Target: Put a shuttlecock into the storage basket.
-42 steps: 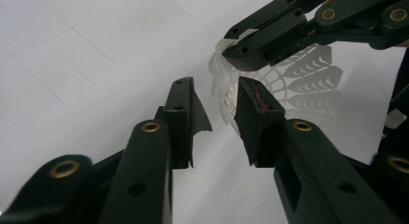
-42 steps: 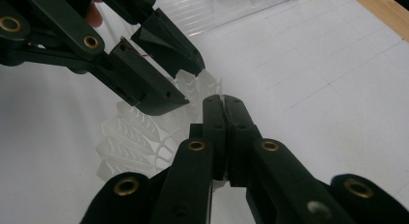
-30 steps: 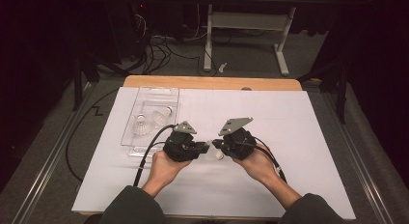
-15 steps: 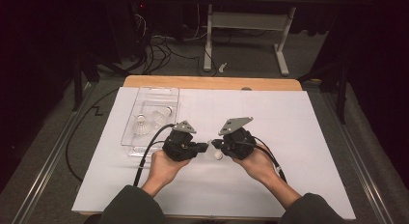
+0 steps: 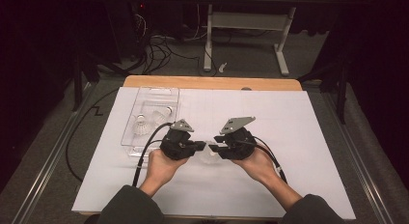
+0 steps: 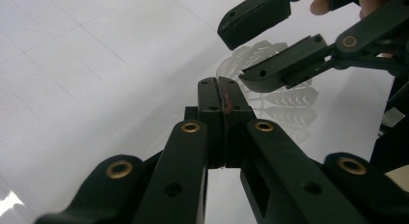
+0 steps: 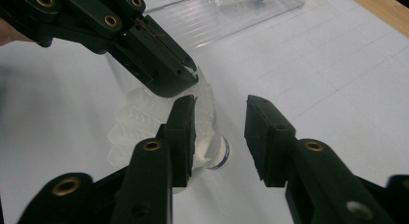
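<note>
A white plastic shuttlecock [image 5: 211, 156] with a blue band on its cork hangs low over the white mat [image 5: 299, 137], between the two grippers, which face each other. My left gripper [image 5: 201, 147] is shut, and its tips pinch the rim of the shuttlecock's skirt [image 7: 144, 122]. In its own view the left gripper [image 6: 221, 86] has its jaws pressed together, with the skirt [image 6: 284, 105] just beyond. My right gripper [image 7: 219, 113] has just been opening. Its jaws stand apart on either side of the cork [image 7: 218, 154] without pressing on it.
A clear plastic tray [image 5: 144, 96] lies at the mat's left with two more shuttlecocks [image 5: 141, 125] in it. The wooden table edge [image 5: 212, 82] runs along the far side. A black cable [image 5: 144, 156] trails from the left gripper.
The right gripper's jaws have parted from the shuttlecock's cork end. Both hands stay where they were, and the left gripper stays closed.
</note>
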The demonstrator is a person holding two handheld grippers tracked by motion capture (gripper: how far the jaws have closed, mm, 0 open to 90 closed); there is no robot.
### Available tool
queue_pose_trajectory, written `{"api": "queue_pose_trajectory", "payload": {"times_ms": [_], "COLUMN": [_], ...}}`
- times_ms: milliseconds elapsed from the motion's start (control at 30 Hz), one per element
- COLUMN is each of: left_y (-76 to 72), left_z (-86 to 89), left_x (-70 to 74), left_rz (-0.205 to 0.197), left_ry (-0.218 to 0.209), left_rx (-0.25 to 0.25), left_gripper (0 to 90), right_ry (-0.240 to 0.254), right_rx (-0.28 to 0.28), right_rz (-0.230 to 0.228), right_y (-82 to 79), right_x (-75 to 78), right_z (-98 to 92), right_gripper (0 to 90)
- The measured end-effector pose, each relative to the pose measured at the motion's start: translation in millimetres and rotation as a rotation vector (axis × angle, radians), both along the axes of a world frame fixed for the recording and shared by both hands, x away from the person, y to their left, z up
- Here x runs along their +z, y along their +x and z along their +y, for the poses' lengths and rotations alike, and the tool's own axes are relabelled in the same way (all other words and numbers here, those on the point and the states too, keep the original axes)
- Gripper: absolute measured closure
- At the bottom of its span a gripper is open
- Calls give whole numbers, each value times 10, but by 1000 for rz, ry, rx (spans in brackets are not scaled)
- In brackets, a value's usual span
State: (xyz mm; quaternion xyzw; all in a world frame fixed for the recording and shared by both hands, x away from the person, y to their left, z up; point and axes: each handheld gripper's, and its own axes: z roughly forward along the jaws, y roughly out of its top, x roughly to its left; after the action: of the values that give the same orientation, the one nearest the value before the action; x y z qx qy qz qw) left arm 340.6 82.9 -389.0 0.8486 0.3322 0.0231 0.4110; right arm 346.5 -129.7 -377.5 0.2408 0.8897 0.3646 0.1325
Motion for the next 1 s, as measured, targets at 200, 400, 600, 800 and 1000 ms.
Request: {"api": "queue_pose_trajectory", "payload": {"times_ms": [200,400,600,800,1000], "left_y": [-1,-1,-15,-27,-63], "left_z": [39,57,69,115,165], "left_x": [14,23,36,55,88], "left_rz": [0,0,-3,-4,-12], "left_ry": [2,-1,-4,-10,-17], "left_rx": [9,13,13,17,24], "left_gripper": [899,899,899,899,899], "right_ry": [31,68,97,125,155], "right_rx": [-18,-35,-46,-66,-81], "right_rz": [-7,-24,-47,-46,-36], "right_y": [-28,-72,-113,-123,-152], "right_x": [13,36,58,54,-5], "right_z": [-62,-197,-306,-422,-570], "right_gripper": [522,498,499,491,474]}}
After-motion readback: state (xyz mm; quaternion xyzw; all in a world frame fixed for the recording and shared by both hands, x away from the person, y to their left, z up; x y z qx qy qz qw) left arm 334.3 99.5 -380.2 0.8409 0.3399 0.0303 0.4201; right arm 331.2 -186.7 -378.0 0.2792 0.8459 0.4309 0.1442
